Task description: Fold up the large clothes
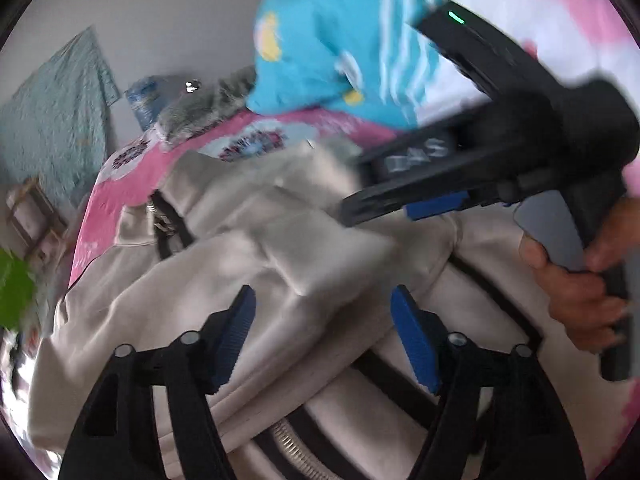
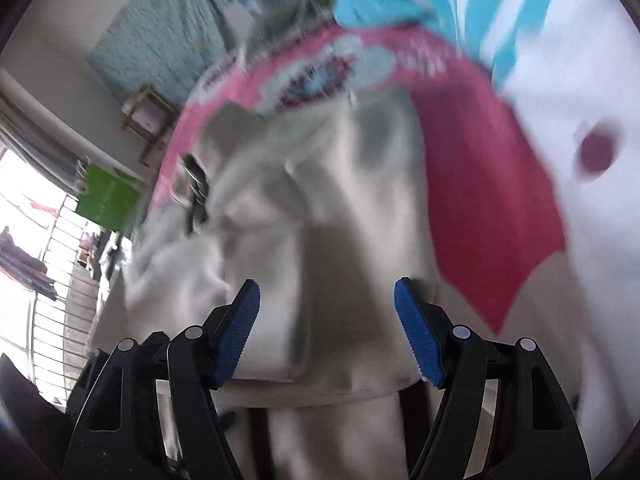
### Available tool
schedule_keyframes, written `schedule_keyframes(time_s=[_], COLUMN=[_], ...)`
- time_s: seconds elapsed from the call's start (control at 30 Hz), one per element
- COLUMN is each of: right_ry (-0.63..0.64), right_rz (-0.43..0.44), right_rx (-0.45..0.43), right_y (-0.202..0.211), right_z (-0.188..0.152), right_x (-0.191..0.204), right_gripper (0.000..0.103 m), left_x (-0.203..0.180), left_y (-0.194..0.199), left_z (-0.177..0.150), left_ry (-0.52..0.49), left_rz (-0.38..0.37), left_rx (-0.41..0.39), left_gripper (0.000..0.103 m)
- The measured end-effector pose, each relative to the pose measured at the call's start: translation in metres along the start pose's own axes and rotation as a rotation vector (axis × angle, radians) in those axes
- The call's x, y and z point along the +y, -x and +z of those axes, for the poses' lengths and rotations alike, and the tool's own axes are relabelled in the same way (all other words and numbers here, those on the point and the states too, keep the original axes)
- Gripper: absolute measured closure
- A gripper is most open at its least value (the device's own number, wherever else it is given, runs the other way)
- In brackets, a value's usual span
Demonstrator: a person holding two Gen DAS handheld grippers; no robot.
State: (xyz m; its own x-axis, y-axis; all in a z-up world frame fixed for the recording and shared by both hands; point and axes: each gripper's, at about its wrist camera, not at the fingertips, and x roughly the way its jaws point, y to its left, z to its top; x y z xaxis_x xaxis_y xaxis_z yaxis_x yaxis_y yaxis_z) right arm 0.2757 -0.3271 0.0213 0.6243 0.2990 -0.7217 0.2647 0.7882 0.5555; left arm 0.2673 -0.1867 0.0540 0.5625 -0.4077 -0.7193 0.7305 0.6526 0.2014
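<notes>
Pale grey zip-up jacket [image 1: 280, 248] lying rumpled on the pink patterned bedspread [image 1: 120, 196], below the blue pillow [image 1: 320, 40]. Left tool [image 1: 323, 336] and right tool [image 2: 327, 332] both gape wide, empty. Fabric appears soft, limp, moderately heavy; grip hem or shoulder seams, avoiding the zipper [image 1: 296, 444].
</notes>
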Motion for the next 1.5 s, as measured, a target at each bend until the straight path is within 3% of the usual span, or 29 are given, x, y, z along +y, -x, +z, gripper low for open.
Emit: schedule_keyframes(time_s=[0.03,0.1,0.13,0.17,0.3,0.5,0.6,0.7,0.83,0.93,1.03,1.1,1.13,1.17,1.2,1.23,1.27,1.33,1.37,1.4,1.43,1.5], right_ry=[-0.025,-0.032,-0.024,-0.021,0.077,0.203,0.192,0.133,0.06,0.096,0.191,0.253,0.304,0.338,0.369,0.387,0.392,0.405,0.424,0.445,0.44,0.452], right_rz=[0.055,0.162,0.192,0.22,0.227,0.131,0.074,-0.016,-0.176,-0.231,-0.278,-0.289,-0.292,-0.313,-0.332,-0.323,-0.268,-0.248,-0.292,-0.406,-0.464,-0.439], right_rx=[0.005,0.034,0.058,0.062,-0.06,-0.266,-0.282,-0.208,-0.125,-0.152,-0.246,-0.297,-0.314,-0.341,-0.376,-0.395,-0.373,-0.286,-0.235,-0.202,-0.181,-0.22], right_y=[-0.001,-0.008,-0.01,-0.01,0.03,0.091,0.089,0.064,0.039,0.049,0.07,0.076,0.078,0.075,0.074,0.073,0.063,0.037,0.015,-0.007,-0.02,-0.021], right_z=[-0.002,-0.002,-0.002,-0.001,0.011,0.023,0.027,0.034,0.019,0.008,-0.004,-0.011,-0.015,-0.014,-0.017,-0.02,-0.023,-0.023,-0.025,-0.029,-0.031,-0.038], right_x=[-0.003,-0.001,0.002,0.008,0.04,0.064,0.05,0.023,-0.009,-0.005,0.014,0.028,0.039,0.049,0.057,0.063,0.066,0.064,0.059,0.05,0.04,0.03], right_gripper=[0.036,0.053,0.076,0.084,0.089,0.089,0.089,0.088,0.079,0.079,0.074,0.07,0.07,0.07,0.07,0.07,0.07,0.071,0.075,0.076,0.07,0.07], left_x=[-0.001,0.007,0.011,0.015,0.021,0.014,0.004,0.0,0.008,0.026,0.061,0.1,0.124,0.138,0.153,0.165,0.176,0.185,0.191,0.196,0.201,0.207], left_y=[-0.009,-0.023,-0.026,-0.026,0.004,0.037,0.024,-0.012,-0.041,-0.021,0.021,0.044,0.052,0.053,0.052,0.047,0.037,0.028,0.026,0.03,0.036,0.042], left_z=[0.001,0.006,0.008,0.012,0.031,0.072,0.083,0.081,0.058,0.022,-0.016,-0.037,-0.047,-0.052,-0.057,-0.063,-0.072,-0.091,-0.105,-0.113,-0.12,-0.125], left_ry=[0.016,0.094,0.127,0.146,0.207,0.346,0.381,0.398,0.426,0.465,0.518,0.596,0.64,0.655,0.669,0.671,0.665,0.643,0.631,0.642,0.678,0.738], left_rz=[-0.004,-0.002,-0.009,0.0,0.018,-0.052,-0.114,-0.171,-0.252,-0.324,-0.33,-0.282,-0.234,-0.192,-0.135,-0.087,-0.011,0.117,0.131,0.146,0.145,0.145], left_rx=[0.013,0.032,0.036,0.026,-0.104,-0.249,-0.234,-0.127,0.013,0.036,-0.026,-0.074,-0.09,-0.085,-0.067,-0.041,0.013,0.093,0.09,0.074,0.055,0.025], left_gripper=[0.046,0.064,0.078,0.087,0.09,0.09,0.089,0.072,0.051,0.038,0.037,0.037,0.043,0.067,0.081,0.103,0.103,0.102,0.1,0.1,0.099,0.099])
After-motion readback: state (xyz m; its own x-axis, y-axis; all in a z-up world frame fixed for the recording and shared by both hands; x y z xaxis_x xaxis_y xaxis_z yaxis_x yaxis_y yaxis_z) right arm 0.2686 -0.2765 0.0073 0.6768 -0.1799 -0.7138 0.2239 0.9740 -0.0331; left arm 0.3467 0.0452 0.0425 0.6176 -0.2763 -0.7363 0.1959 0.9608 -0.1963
